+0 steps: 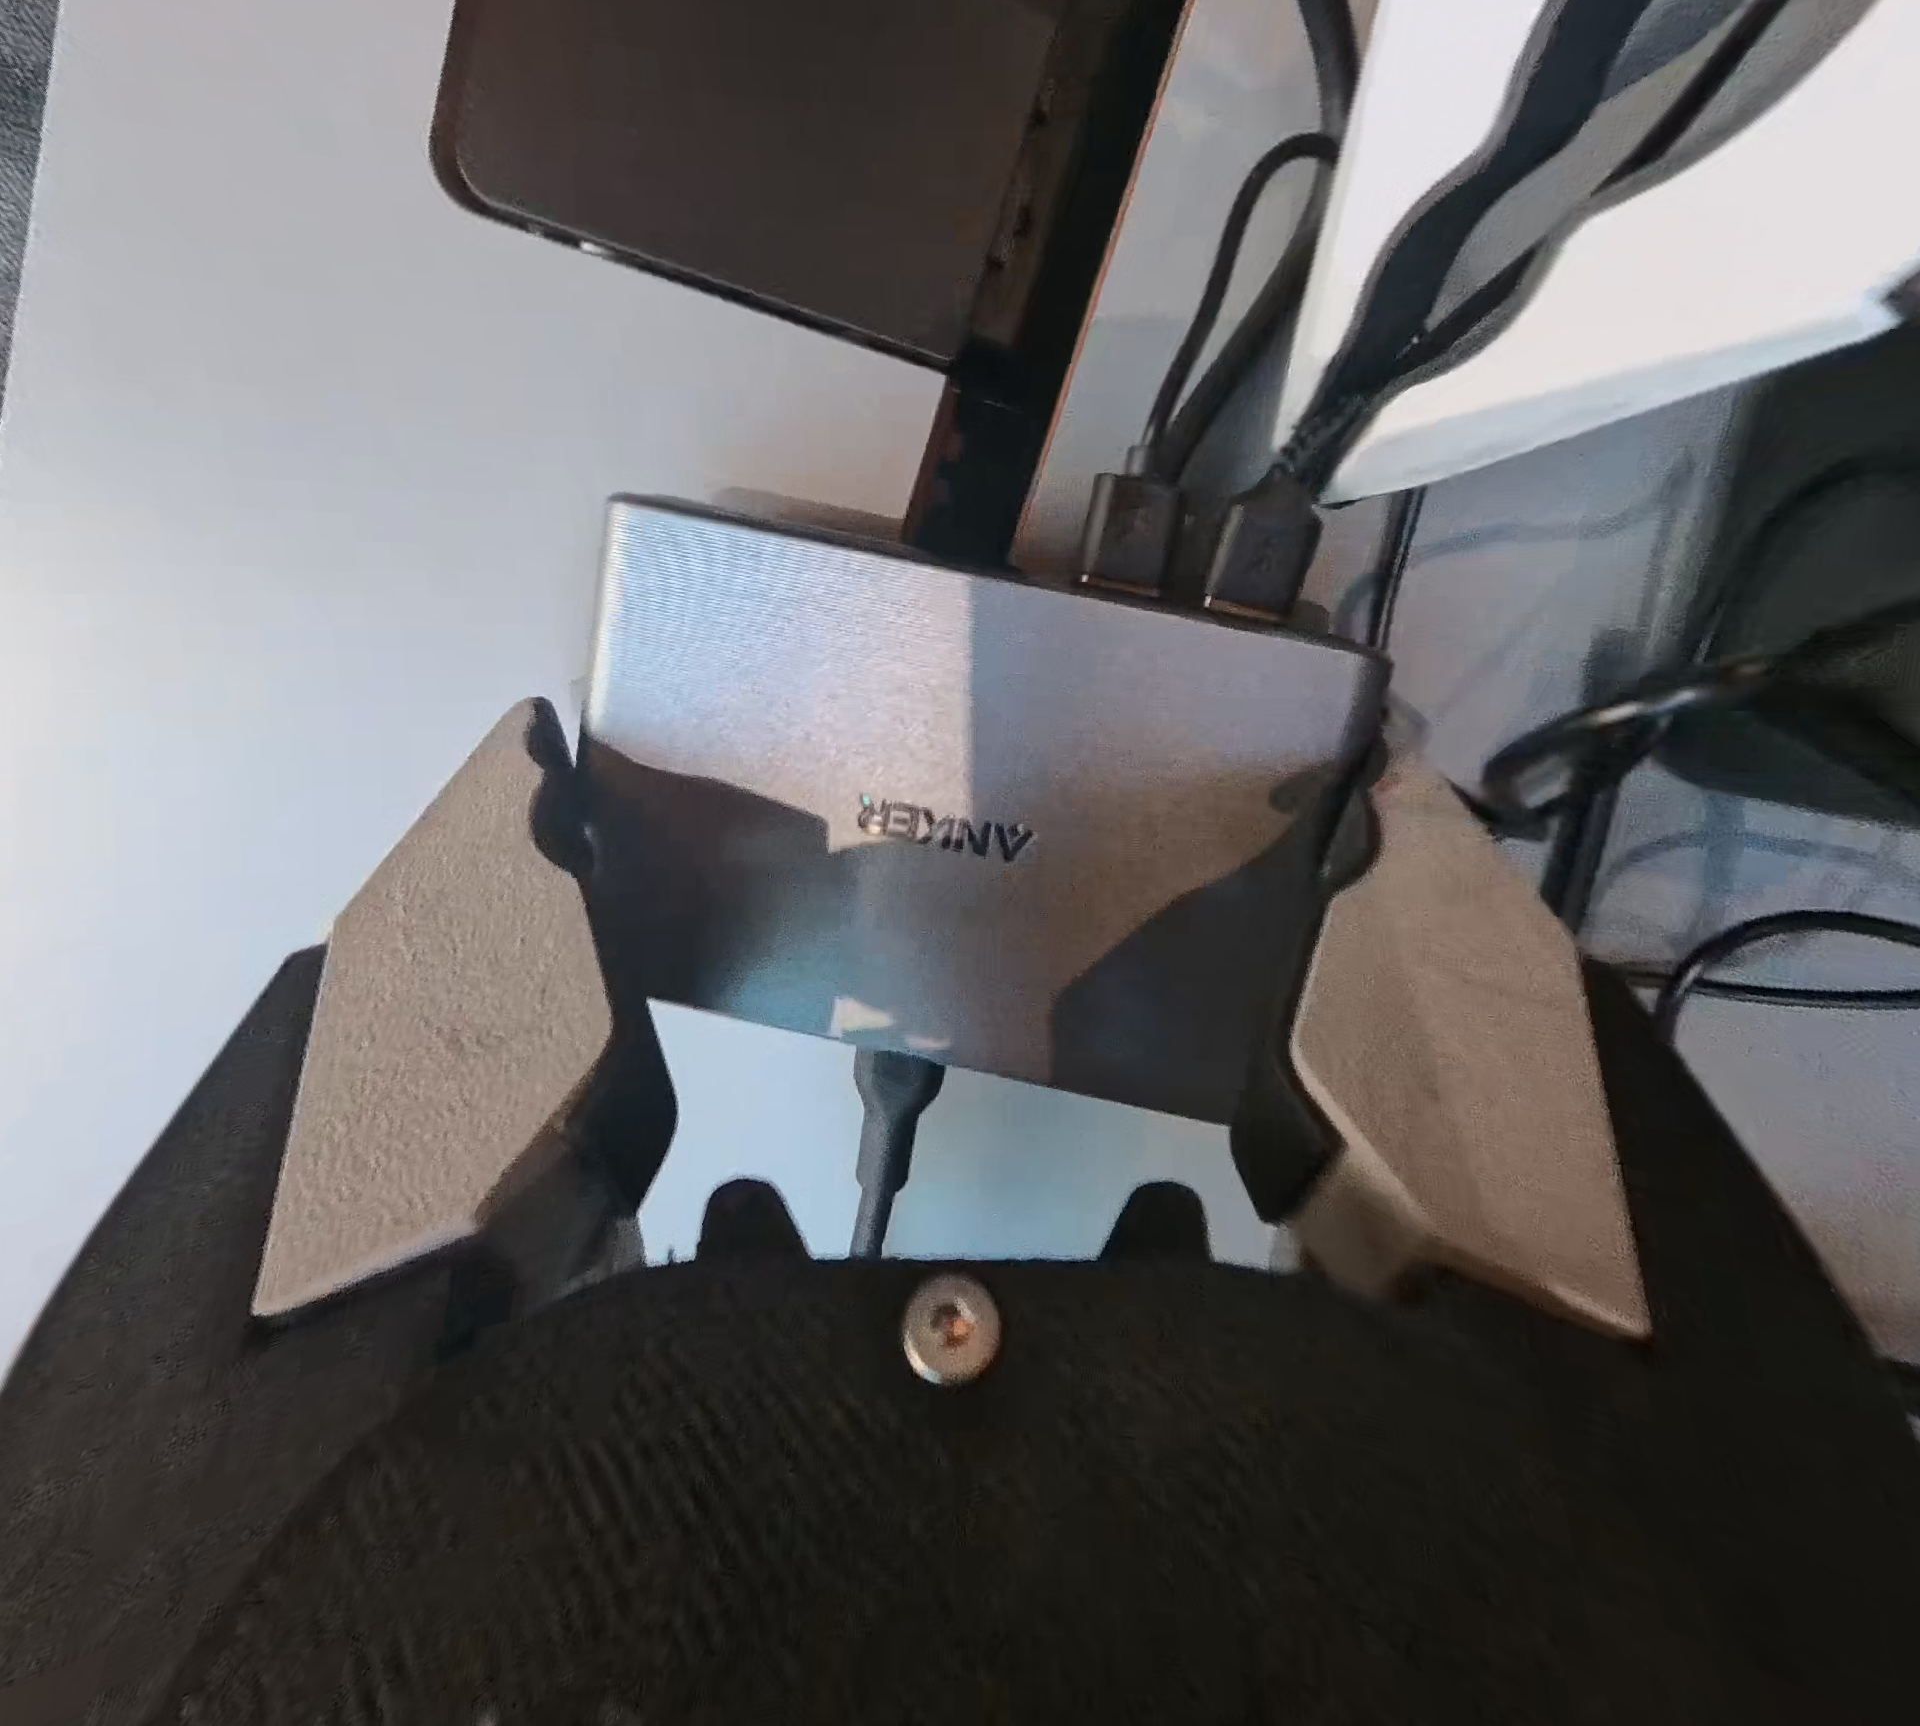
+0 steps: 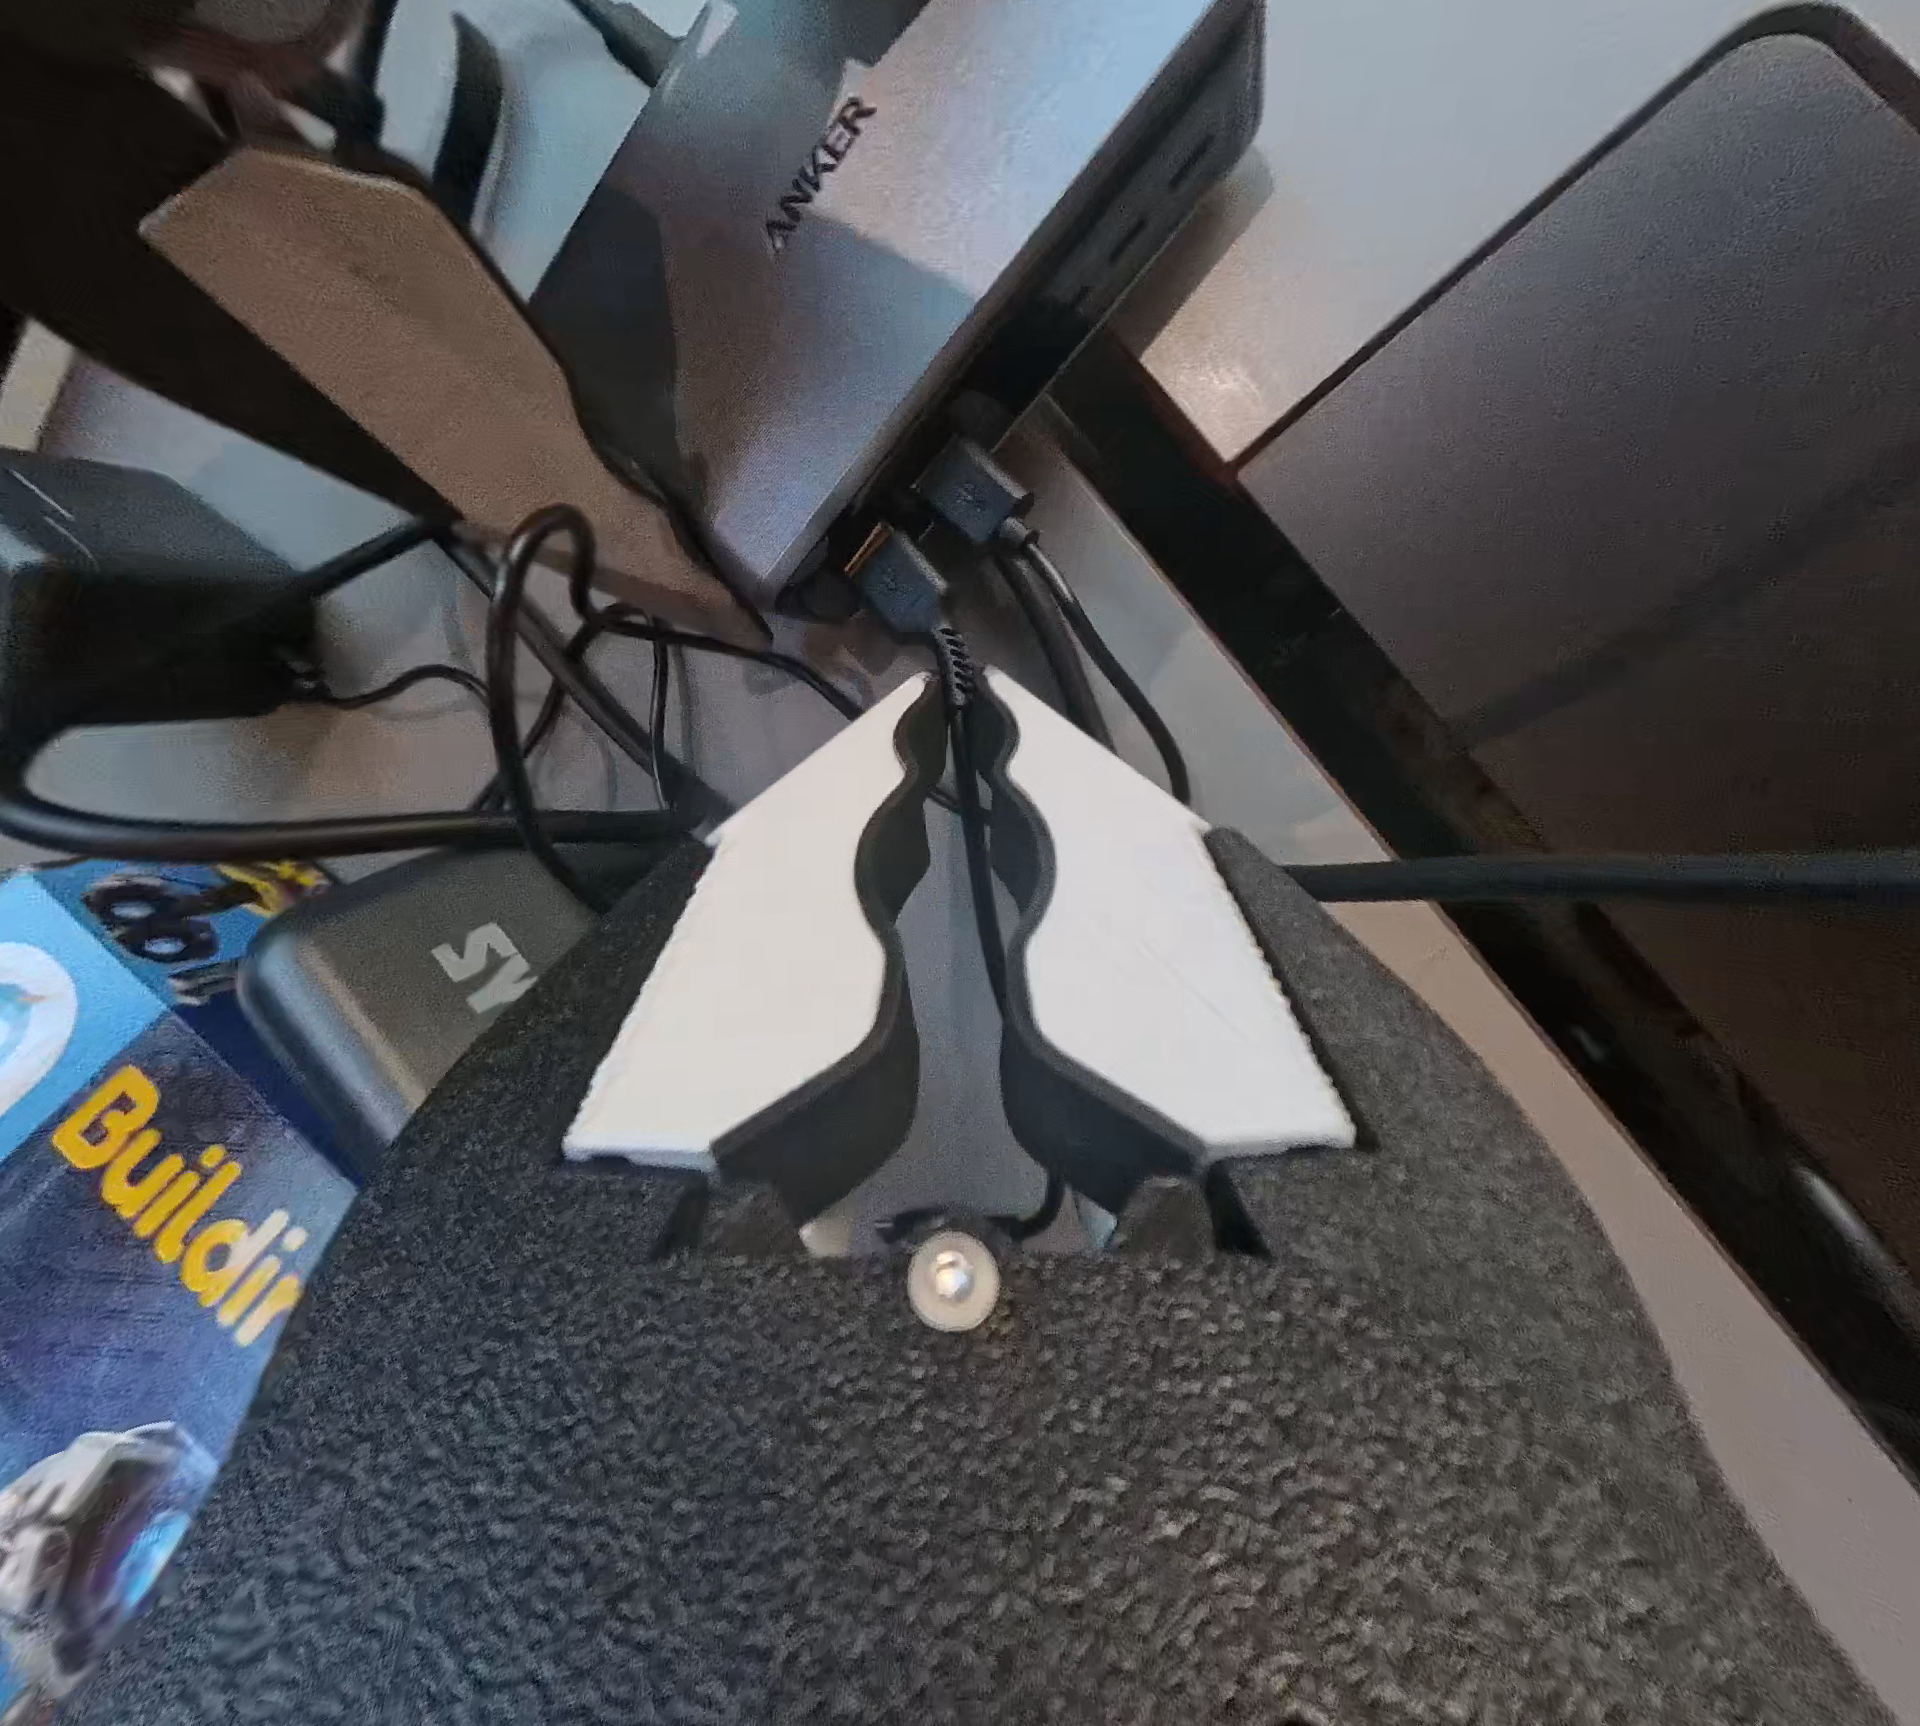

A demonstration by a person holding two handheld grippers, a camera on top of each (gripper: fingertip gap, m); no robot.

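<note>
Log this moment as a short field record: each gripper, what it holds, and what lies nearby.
left gripper: shut on the grey metal hub box, one finger on each side
hub ports: two black USB plugs sit in its far end
right gripper: shut on the thin black cable of the nearer plug
nearby: dark flat tablet, blue printed box, white desk

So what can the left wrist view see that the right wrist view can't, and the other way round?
Only the left wrist view shows the grey cable leaving the near end of the grey hub, gripped in the left gripper.

Only the right wrist view shows the right gripper closed on a thin black cable, a blue box and a dark drive.

Both show the hub with two black plugs.
</note>
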